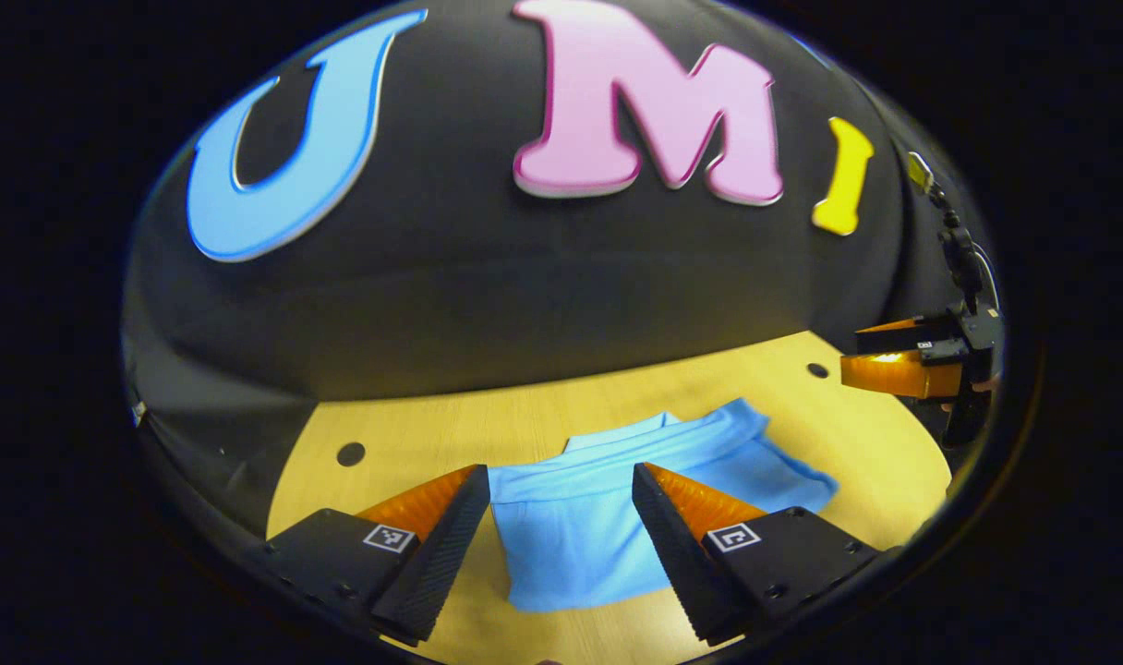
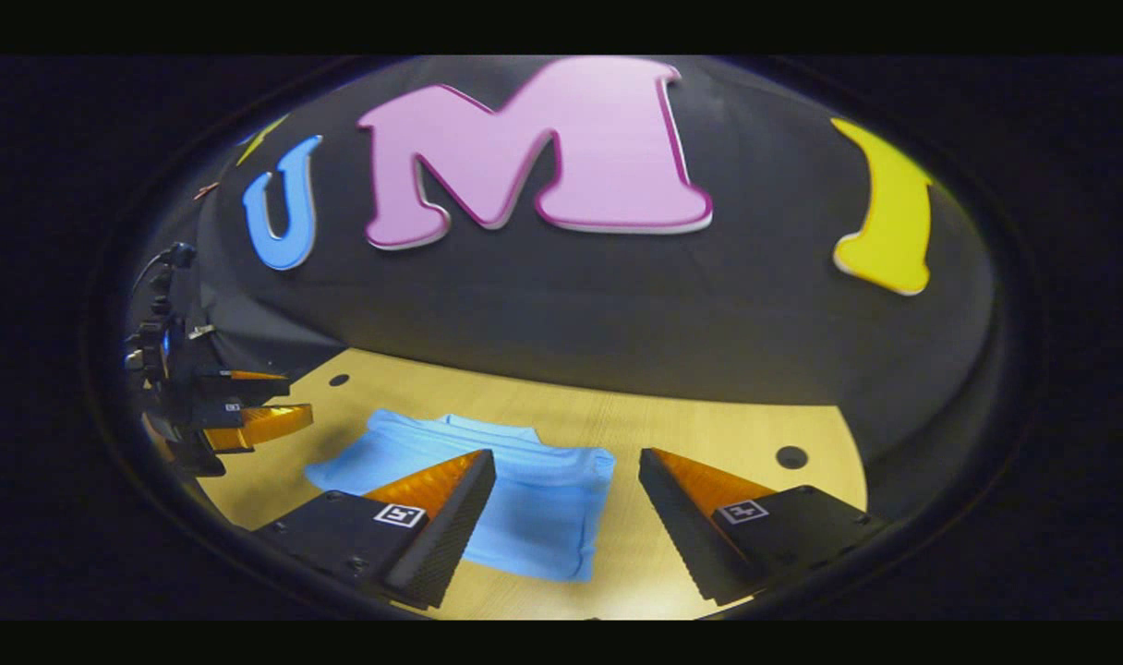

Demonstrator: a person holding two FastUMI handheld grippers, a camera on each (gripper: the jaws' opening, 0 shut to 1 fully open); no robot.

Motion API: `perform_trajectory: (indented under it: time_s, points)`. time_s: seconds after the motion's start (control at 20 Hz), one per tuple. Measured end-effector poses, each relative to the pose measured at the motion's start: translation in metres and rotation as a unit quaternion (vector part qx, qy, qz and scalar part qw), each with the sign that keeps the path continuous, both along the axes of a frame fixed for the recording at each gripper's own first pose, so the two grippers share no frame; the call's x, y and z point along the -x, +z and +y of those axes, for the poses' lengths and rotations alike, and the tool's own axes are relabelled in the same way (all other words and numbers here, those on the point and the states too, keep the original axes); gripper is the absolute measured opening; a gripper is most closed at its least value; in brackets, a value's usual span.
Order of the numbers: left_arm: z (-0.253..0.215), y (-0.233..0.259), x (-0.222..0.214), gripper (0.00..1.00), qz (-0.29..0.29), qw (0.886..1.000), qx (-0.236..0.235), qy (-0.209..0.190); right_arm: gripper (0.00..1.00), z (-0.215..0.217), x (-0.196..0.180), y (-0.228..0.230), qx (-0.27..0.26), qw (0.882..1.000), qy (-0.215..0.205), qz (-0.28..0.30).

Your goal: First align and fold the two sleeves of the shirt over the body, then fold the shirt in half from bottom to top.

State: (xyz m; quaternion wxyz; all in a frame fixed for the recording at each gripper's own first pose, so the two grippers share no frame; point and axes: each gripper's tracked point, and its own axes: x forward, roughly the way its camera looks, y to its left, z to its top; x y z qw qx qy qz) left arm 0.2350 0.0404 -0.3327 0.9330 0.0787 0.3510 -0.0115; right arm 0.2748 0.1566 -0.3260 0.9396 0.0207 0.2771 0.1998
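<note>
Both tongs stand open and hold nothing: we see the left tongs (image 1: 561, 503) in the left gripper view with their two fingers spread wide above the table (image 1: 543, 416), and the right tongs (image 2: 566, 489) in the right gripper view spread just as wide. Between the left fingers lies the light blue shirt (image 1: 580, 526), flat on the pale wooden table, its collar toward the black cloth wall (image 1: 525, 277) and its body running down toward us. On the shirt's right side in this view one sleeve sticks out to the side, lying on the wood. In the right gripper view we see the same shirt (image 2: 534, 517) lower left of centre, partly behind the left-hand finger, with its near edge straight and a sleeve reaching out toward the left. Neither pair of tongs touches the cloth; both hang above it. Farther off, at the right edge of the left gripper view, the right tongs (image 1: 880, 356) show over the table, well apart from the shirt. At the left edge of the right gripper view, the left tongs (image 2: 266, 402) show likewise. Small dark round holes (image 1: 350, 453) mark the tabletop.
</note>
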Motion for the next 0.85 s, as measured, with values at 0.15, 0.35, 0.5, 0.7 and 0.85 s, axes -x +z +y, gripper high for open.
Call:
perform_trajectory:
  time_s: [0.15,0.35,0.5,0.7,0.85]
  points:
    - [-0.026,0.085,0.067,0.99,-0.059,0.997,0.027,-0.034,0.98,-0.011,0.082,0.080,-0.007,0.998,-0.023,-0.051]
    - [-0.041,0.178,0.160,0.99,-0.151,0.986,0.035,-0.059,0.98,-0.029,0.190,0.179,-0.006,0.988,-0.056,-0.147]
    - [-0.059,0.220,0.224,0.98,-0.193,0.979,0.046,-0.051,0.96,-0.030,0.263,0.227,-0.005,0.976,-0.089,-0.198]
    - [-0.079,0.239,0.293,0.99,-0.203,0.976,0.077,-0.010,0.97,-0.013,0.358,0.244,-0.021,0.977,-0.077,-0.200]
    - [-0.082,0.249,0.322,0.98,-0.204,0.977,0.060,-0.009,0.97,-0.017,0.392,0.245,-0.011,0.978,-0.069,-0.197]
